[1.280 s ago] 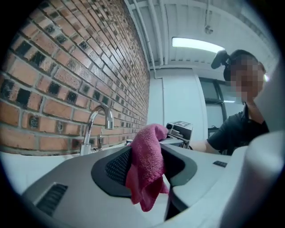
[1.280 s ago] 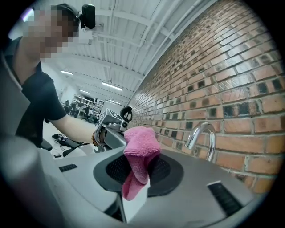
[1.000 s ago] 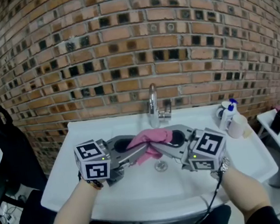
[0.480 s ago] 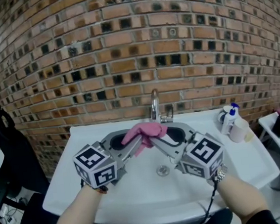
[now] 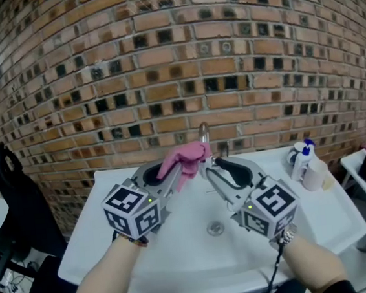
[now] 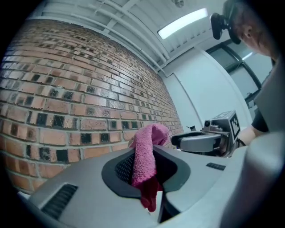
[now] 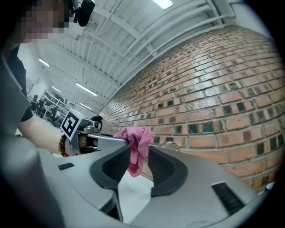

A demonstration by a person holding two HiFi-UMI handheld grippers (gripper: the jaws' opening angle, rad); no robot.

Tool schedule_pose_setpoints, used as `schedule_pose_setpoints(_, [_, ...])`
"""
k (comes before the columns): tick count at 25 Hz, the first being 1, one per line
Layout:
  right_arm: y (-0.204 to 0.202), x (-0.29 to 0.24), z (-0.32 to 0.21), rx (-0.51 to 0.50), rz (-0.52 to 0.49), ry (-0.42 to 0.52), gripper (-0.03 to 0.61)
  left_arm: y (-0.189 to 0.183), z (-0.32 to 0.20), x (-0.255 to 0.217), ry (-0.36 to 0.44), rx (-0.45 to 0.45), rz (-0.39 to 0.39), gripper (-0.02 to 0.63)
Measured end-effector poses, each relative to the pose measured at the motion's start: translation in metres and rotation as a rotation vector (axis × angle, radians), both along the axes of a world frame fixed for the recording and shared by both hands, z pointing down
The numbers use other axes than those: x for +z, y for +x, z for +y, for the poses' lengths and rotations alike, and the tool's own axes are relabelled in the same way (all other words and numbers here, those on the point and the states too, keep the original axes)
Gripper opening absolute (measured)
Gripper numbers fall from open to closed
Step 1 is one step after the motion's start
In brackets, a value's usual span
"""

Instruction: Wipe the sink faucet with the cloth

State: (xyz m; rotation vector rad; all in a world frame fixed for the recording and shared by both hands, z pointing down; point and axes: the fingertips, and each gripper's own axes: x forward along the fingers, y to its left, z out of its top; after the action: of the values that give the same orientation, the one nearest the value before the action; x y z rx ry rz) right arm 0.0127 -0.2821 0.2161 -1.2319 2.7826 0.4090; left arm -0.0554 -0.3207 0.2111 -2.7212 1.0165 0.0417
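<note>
We face a red-brown brick wall [image 5: 159, 47] above a white ceramic sink [image 5: 94, 230]. Our left claw [image 5: 178, 170], its jaws just now closing, is clamped on the pink terry cloth [image 5: 185, 155], held up just before the chrome faucet [image 5: 203, 131]. Our right claw [image 5: 210, 168] has just been opening; its jaws stand wide, with the cloth hanging loose between them.

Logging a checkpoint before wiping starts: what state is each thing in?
pink cloth: bunched, held up before the faucet.
left gripper: shut on the pink cloth, jaws have just been closing.
right gripper: open, jaws have just been opening; cloth end between them, unclamped.
faucet: no water seen running.
pump bottle: upright.
</note>
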Motion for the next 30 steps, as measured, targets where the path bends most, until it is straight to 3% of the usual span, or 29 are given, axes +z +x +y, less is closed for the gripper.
schedule_pose_setpoints(11, [0.029,-0.014,-0.019,0.147,-0.105,0.027,0.111,0.024,-0.040,-0.001,-0.016,-0.051,-0.014,0.060])
schedule_pose_setpoints(20, [0.040,-0.017,-0.032,0.192,-0.177,0.021,0.087,0.034,-0.071,-0.010,-0.025,-0.054,-0.025,0.060])
schedule_pose_setpoints(30, [0.042,-0.025,-0.041,0.226,-0.148,0.044,0.080,0.041,-0.102,-0.014,-0.032,-0.046,-0.042,0.058])
